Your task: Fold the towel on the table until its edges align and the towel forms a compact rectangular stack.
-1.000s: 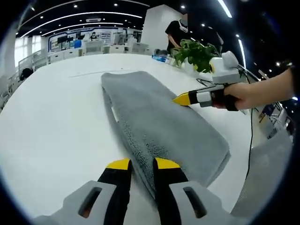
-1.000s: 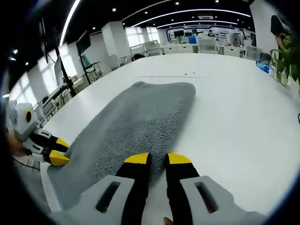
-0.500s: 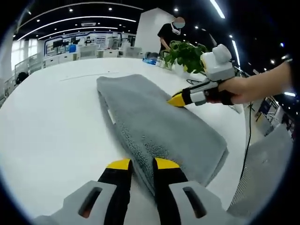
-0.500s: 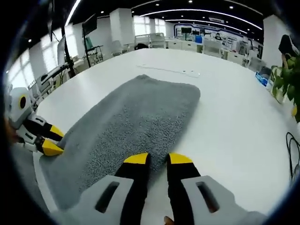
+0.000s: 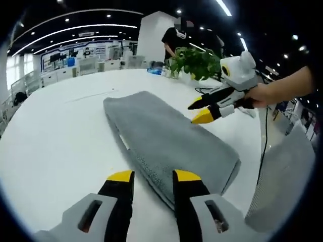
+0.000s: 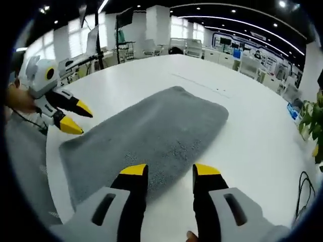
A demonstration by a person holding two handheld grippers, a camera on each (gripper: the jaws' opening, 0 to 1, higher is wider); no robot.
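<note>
A grey towel (image 5: 166,136) lies folded into a long rectangle on the white table (image 5: 55,141). My left gripper (image 5: 154,177) stands open just before the towel's near short end, nothing between its yellow tips. My right gripper (image 5: 198,112) comes in from the right, open, hovering over the towel's right long edge. In the right gripper view the towel (image 6: 151,128) stretches away ahead of my open right gripper (image 6: 170,171), and my left gripper (image 6: 81,122) hangs open at the towel's left corner, held by a hand.
A potted plant (image 5: 194,60) and a black cable (image 5: 265,146) sit past the towel's right side. A person (image 5: 174,38) stands behind the plant. A grey seat back (image 5: 282,186) is at the table's near right edge. The table (image 6: 262,136) runs wide around the towel.
Both grippers went from shut on the towel's edges to open and lifted slightly off it. The towel stays flat and folded.
</note>
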